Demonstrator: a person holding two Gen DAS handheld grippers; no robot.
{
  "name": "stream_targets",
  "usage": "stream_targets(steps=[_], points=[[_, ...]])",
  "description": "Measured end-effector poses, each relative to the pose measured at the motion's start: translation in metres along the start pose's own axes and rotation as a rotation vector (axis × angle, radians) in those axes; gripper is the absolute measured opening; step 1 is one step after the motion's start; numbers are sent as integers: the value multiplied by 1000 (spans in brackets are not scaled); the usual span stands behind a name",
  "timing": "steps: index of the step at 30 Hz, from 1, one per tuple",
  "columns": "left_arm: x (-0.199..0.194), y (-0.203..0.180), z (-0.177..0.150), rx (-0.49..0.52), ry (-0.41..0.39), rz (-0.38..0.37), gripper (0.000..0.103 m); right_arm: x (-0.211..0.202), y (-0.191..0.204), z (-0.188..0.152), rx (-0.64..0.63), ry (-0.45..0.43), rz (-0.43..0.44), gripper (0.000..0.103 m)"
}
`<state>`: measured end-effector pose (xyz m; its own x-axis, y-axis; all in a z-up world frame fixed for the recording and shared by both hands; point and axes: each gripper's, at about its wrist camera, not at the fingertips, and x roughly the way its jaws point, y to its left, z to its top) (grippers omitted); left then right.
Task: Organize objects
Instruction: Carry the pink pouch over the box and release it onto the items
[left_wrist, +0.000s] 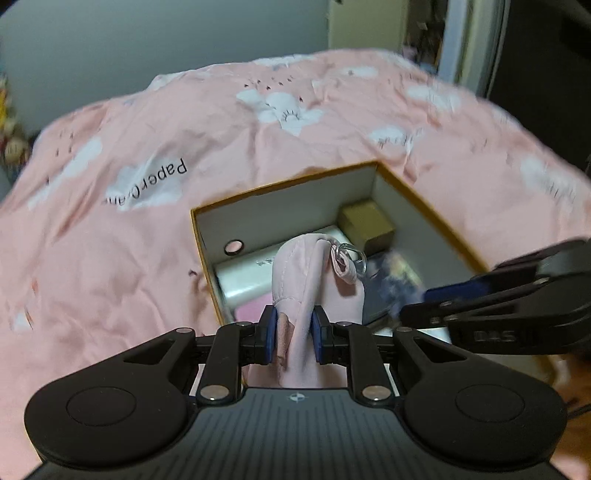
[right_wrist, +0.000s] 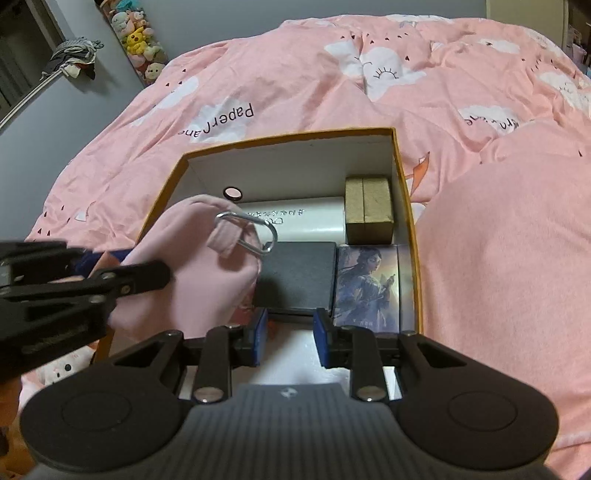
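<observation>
I have the pink fabric pouch (left_wrist: 295, 291) clenched in the left gripper (left_wrist: 294, 330), its jaws pinched on a fold of the cloth near the pouch's lower end, so the rest stands up over the open box (right_wrist: 400, 173). It looks soft and light to me: it creases between the pads and slumps to one side, so I judge it will flop and drape instead of keeping its shape. A sewn loop at its top carries a metal carabiner (right_wrist: 255, 230), the only stiff part, which may swing or snag on the box rim. The cloth body gives the surest hold; the clip would likely slip.

Inside the box, past the pouch, a white tube (right_wrist: 310, 219) lies along the far wall, a brown carton (right_wrist: 367, 205) sits in the far right corner, and nearer are a black case (right_wrist: 295, 278) and a picture card box (right_wrist: 369, 286). The right gripper (right_wrist: 290, 338) hovers at the box's near edge, jaws opening with nothing between them. The box rests on the pink bed quilt (right_wrist: 295, 81).
</observation>
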<state>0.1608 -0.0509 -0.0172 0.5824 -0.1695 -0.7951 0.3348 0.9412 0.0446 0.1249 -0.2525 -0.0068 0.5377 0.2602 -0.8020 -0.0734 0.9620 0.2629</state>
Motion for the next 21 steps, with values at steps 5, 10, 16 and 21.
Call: stream_targets(steps=[5, 10, 16, 21], points=[[18, -9, 7, 91, 15, 53, 22, 4, -1, 0, 9, -1, 21, 29], [34, -6, 4, 2, 63, 86, 27, 13, -2, -1, 17, 15, 26, 29], [31, 3, 0, -60, 26, 98, 37, 23, 1, -4, 5, 31, 39, 30], [14, 16, 2, -132, -27, 26, 52, 25, 7, -6, -7, 23, 75, 30]])
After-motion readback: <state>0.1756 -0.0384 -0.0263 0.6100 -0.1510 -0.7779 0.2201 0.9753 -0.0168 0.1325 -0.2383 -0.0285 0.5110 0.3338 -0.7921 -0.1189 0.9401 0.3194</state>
